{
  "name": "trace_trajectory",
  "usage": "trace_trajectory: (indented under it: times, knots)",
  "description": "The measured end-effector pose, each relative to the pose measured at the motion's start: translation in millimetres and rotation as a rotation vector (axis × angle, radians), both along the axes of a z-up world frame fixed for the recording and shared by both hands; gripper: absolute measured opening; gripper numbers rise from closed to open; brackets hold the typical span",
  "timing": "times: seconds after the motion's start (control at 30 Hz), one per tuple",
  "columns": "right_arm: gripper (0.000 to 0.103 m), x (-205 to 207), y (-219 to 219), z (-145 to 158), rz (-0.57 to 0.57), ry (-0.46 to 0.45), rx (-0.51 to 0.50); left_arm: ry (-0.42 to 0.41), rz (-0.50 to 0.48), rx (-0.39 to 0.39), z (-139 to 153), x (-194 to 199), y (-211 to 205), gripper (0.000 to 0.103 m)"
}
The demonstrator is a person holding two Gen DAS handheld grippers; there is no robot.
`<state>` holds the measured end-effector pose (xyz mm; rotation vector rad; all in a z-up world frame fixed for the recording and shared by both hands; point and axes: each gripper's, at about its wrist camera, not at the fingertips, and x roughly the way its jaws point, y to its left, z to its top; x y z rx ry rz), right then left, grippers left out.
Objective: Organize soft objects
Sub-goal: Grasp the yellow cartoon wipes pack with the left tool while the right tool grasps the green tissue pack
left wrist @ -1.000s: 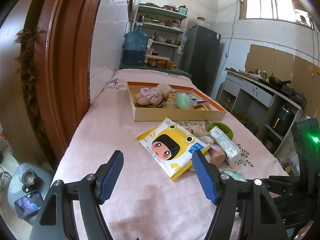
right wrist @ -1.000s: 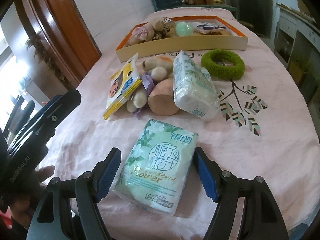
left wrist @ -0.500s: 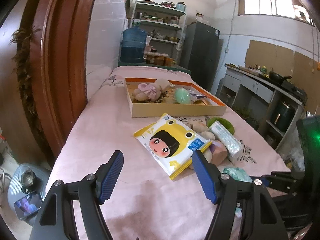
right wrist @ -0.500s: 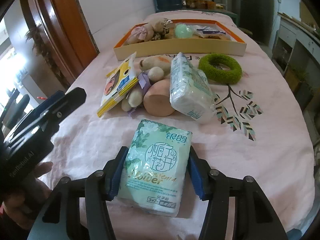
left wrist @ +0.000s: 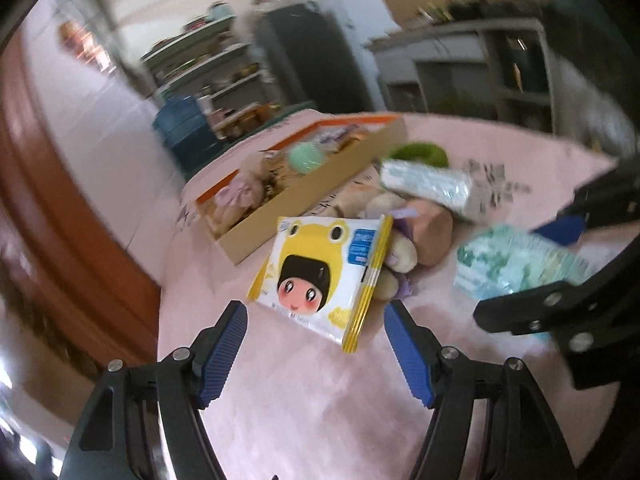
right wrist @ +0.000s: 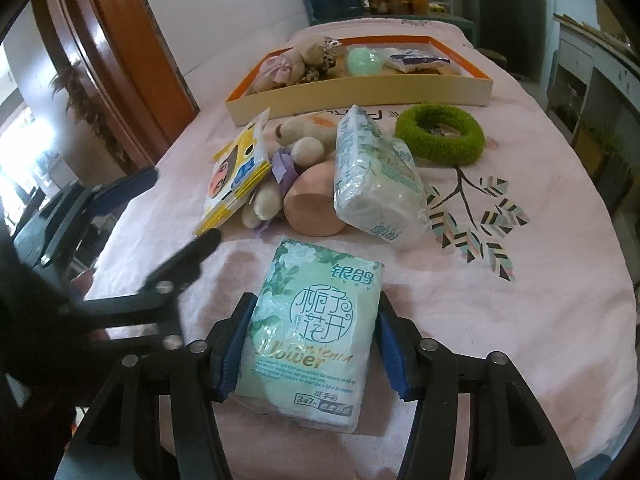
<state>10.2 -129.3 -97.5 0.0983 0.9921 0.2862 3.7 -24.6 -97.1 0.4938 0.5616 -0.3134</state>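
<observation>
My right gripper [right wrist: 310, 346] pinches the green tissue pack [right wrist: 308, 332] at the table's [right wrist: 540, 300] near edge; the pack rests on the cloth. Next move, in my judgement: lift and carry it far to the tray [right wrist: 360, 96], clearing the pile between. My left gripper [left wrist: 316, 348] stands spread and empty, near the yellow packet [left wrist: 320, 276]. Open room lies right.

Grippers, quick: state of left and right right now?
Left gripper: open, empty, aimed at the yellow wipes pack.
Right gripper: closed on the green tissue pack.
</observation>
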Motion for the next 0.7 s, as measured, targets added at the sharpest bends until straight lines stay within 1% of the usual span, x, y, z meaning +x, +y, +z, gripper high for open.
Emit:
trace_trajectory:
  times: [0.1, 0.13, 0.2, 0.23, 0.27, 0.33, 0.37, 0.47, 0.5, 0.57, 0.6, 0.7]
  knots:
    - [0.058, 0.8, -2.9, 0.2, -0.002, 0.006, 0.020, 0.009, -0.053, 0.122, -8.6, 7.7, -14.4, 0.069]
    - [0.058, 1.0, -3.3, 0.3, -0.002, 0.008, 0.024, 0.003, -0.070, 0.181, -13.5, 9.4, -21.2, 0.066]
    - [0.058, 1.4, -4.1, 0.4, -0.002, 0.007, 0.031, -0.002, -0.091, 0.251, -20.6, 10.6, -29.2, 0.064]
    - [0.058, 1.7, -4.4, 0.4, -0.002, 0.005, 0.034, -0.015, -0.101, 0.273, -21.2, 10.7, -32.5, 0.061]
    - [0.058, 2.0, -4.5, 0.4, -0.002, 0.004, 0.035, -0.027, -0.104, 0.294, -21.8, 11.3, -35.6, 0.056]
    - [0.058, 2.4, -5.1, 0.3, -0.001, 0.003, 0.039, -0.046, -0.117, 0.340, -24.9, 14.7, -41.9, 0.022]
    - [0.058, 2.4, -5.8, 0.2, 0.001, 0.004, 0.044, -0.049, -0.122, 0.349, -26.5, 16.2, -43.5, 0.021]
    - [0.058, 2.0, -9.0, 0.0, 0.006, 0.006, 0.060, -0.072, -0.096, 0.367, -32.2, 17.5, -43.7, 0.017]
    - [0.058, 2.3, -9.5, 0.2, 0.006, 0.005, 0.065, -0.082, -0.099, 0.358, -30.7, 15.9, -41.9, 0.016]
    - [0.058, 2.7, -9.8, 0.7, 0.008, 0.003, 0.069, -0.117, -0.099, 0.300, -19.9, 10.1, -35.6, 0.015]
    - [0.058, 3.1, -9.7, 1.0, 0.009, 0.002, 0.072, -0.118, -0.092, 0.274, -14.9, 8.0, -32.2, 0.015]
    - [0.057, 2.8, -12.0, 2.3, 0.008, 0.000, 0.090, -0.097, -0.062, 0.158, 0.5, 5.1, -16.1, 0.014]
